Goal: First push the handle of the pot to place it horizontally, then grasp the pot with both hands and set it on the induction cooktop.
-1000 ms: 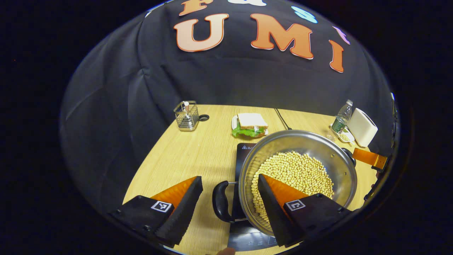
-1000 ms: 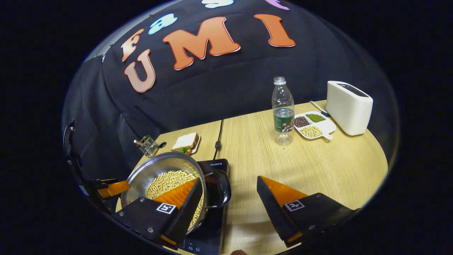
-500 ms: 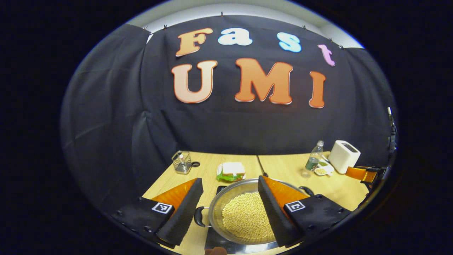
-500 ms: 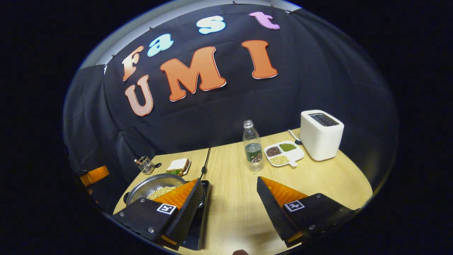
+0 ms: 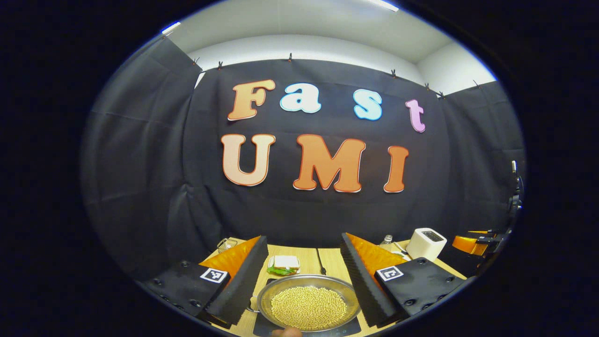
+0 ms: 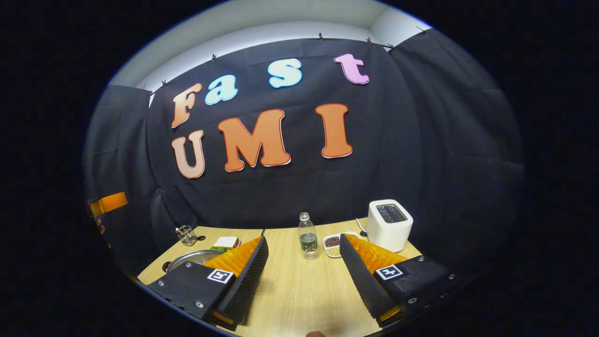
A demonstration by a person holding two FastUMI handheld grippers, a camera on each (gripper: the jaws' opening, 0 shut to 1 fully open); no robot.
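A steel pot [image 5: 306,285] full of pale beans sits on the black induction cooktop [image 5: 262,326]. In the left gripper view my left gripper [image 5: 304,274] is open, raised and drawn back above the pot, which shows between its fingers. One black handle [image 5: 252,308] peeks out at the pot's left. In the right gripper view the pot's rim [image 6: 187,258] shows at the lower left, partly hidden behind my right gripper's left finger [image 6: 243,276]. My right gripper [image 6: 304,276] is open with nothing in it, high over the wooden table [image 6: 299,295] to the pot's right.
A sandwich [image 5: 283,263] lies behind the pot and a wire holder [image 6: 186,235] stands at the back left. A water bottle [image 6: 307,236], a divided dish of beans [image 6: 333,243] and a white toaster [image 6: 390,224] stand at the back right. The cooktop's cord [image 5: 321,264] runs back.
Both grippers have let go of the pot's handles, lifted up and pulled back from it. The pot stays on the cooktop and looks much smaller now.
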